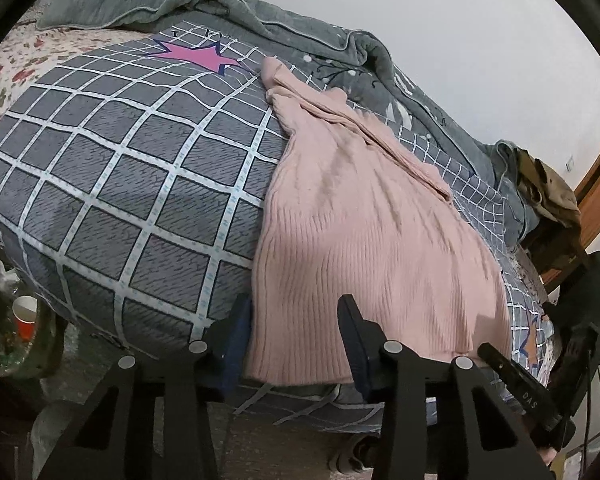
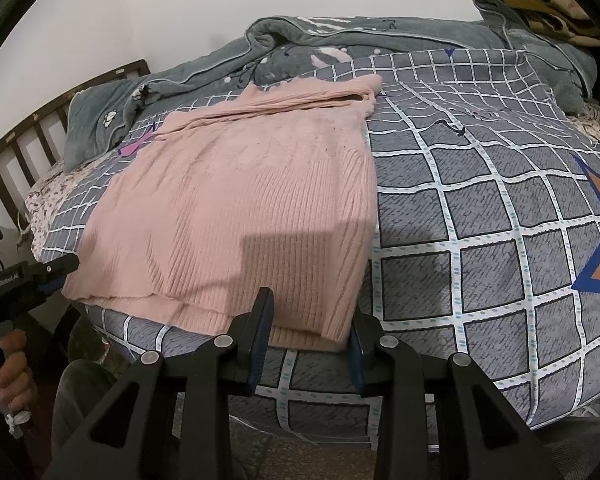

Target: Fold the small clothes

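A pink ribbed sweater [image 1: 364,216] [image 2: 240,200] lies flat on a grey checked quilt [image 1: 112,168] [image 2: 480,216], with a sleeve folded across its far end. My left gripper [image 1: 296,332] straddles the sweater's near left corner. Its fingers stand apart and the knit lies flat between them. From the right wrist view the left gripper [image 2: 62,274] shows at that corner, held by a hand [image 2: 8,364]. My right gripper [image 2: 310,334] is at the near right corner, where the folded hem fills the gap and both pads touch it.
A grey-green blanket [image 1: 228,8] [image 2: 340,36] is bunched along the far side of the bed by the wall. A dark headboard [image 2: 40,128] stands at one end. Olive clothing [image 1: 548,192] lies at the other end. A red and white cup [image 1: 25,316] sits low beside the bed.
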The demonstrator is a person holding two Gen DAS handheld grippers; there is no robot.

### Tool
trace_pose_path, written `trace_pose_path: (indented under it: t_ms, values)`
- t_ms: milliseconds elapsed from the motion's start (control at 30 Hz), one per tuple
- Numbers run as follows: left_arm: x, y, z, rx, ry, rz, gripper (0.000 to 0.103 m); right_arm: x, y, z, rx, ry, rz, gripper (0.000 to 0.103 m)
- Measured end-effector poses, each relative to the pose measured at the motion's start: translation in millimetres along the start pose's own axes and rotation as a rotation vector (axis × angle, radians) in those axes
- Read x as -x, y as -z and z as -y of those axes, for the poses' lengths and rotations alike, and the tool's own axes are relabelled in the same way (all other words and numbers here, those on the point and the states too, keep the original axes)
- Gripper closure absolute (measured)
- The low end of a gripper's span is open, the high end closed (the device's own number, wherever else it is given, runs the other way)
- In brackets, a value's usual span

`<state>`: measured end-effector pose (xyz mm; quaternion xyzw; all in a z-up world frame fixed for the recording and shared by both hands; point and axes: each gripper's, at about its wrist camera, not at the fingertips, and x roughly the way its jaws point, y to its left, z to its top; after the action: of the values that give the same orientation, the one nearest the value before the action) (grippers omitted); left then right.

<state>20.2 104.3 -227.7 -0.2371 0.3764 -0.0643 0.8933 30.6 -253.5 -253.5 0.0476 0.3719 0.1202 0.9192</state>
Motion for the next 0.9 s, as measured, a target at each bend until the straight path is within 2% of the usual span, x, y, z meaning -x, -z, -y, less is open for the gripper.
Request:
trace_pose_path:
  t_ms: [133,333,533,567,633,667,800,900]
  values:
    - [0,0,0,0.012,0.002,-0.016,0.069,0,0,0,0.000,-0.003,-0.002,0.069]
    - [10,13,0,0.017,0.042,-0.031,0.069,1,-1,6,-0.037,-0.039,-0.017,0.069]
    - [6,13,2,0.031,0.063,-0.041,0.069,1,-1,7,-0.059,-0.069,-0.022,0.069]
    - [4,12,2,0.031,0.060,-0.044,0.078,0,0,6,-0.057,-0.068,-0.023,0.069]
    - [1,12,-1,0.043,0.029,-0.047,0.093,1,0,5,-0.050,-0.059,-0.020,0.078]
    - [1,12,-3,0.056,0.026,-0.049,0.095,1,0,4,-0.043,-0.051,-0.021,0.094]
    - [7,10,-15,0.113,0.052,-0.046,0.097,9,0,3,-0.057,-0.054,0.011,0.099]
    - [16,7,-14,0.111,0.057,-0.039,0.097,21,-2,2,-0.068,-0.076,0.060,0.099]
